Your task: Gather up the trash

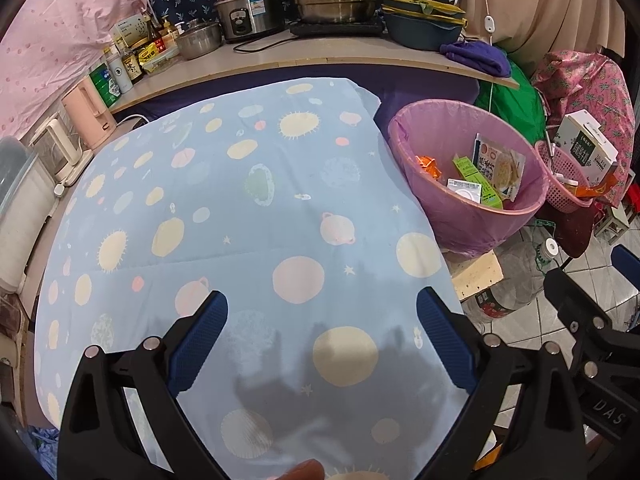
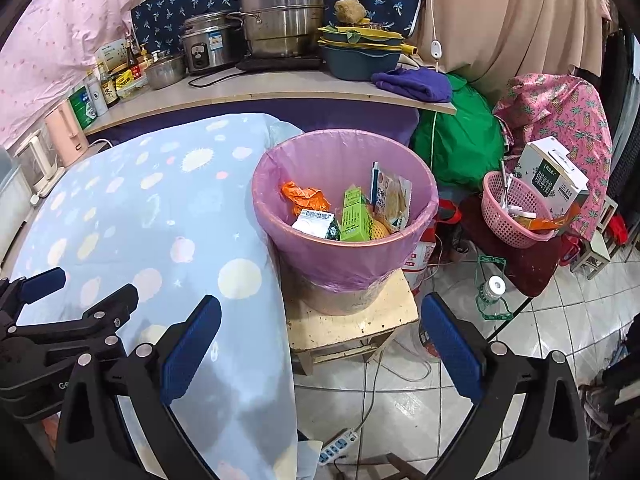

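1. The table (image 1: 240, 208), draped in a pale blue cloth dotted with planets and suns, filled most of the left wrist view, and nothing lay on the stretch of it in sight.
2. Behind it ran the counter (image 2: 280, 88), crowded with a steel steamer pot (image 2: 280, 8), a rice cooker (image 2: 204, 46) and bottles.
3. And there was the trash bin (image 2: 344, 216), lined with a pink bag, standing on a small wooden stool (image 2: 352, 328) just beside the table's right edge.
4. Down inside it sat the trash: a green carton (image 2: 354, 216), an orange wrapper (image 2: 306, 196), a white carton (image 2: 314, 224) and a printed food packet (image 2: 394, 198).
5. The left gripper (image 1: 322, 316) hovered over the cloth, blue pads spread wide, gripping nothing.
6. The right gripper (image 2: 320, 320) hung in front of the stool, likewise wide apart and empty.
7. A fingertip (image 1: 306, 472) peeked in at the bottom edge of the left wrist view.
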Tool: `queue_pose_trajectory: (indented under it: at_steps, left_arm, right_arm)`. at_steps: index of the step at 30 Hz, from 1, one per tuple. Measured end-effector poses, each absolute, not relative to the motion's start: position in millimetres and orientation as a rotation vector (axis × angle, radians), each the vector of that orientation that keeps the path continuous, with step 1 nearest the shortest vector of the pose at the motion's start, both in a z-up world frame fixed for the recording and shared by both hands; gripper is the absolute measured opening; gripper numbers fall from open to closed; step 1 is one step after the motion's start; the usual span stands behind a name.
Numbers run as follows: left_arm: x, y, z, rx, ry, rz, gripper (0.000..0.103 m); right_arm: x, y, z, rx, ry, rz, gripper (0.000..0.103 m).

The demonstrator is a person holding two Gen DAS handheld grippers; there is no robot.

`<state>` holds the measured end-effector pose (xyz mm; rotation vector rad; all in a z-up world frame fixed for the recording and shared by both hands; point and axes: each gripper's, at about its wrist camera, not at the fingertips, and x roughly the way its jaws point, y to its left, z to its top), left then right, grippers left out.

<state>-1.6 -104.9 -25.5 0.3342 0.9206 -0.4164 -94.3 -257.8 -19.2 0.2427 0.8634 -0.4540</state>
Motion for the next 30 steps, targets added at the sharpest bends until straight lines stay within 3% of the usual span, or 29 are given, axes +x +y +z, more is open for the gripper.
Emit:
queue_pose_trajectory:
  at_steps: [30]
  left_arm:
    - [-2.4, -111.2, -34.4, 0.348, 0.939, -0.416, 0.091]
  right_arm:
    - [-93.2, -265.3, -26.9, 0.245, 0.875, -0.457, 0.097]
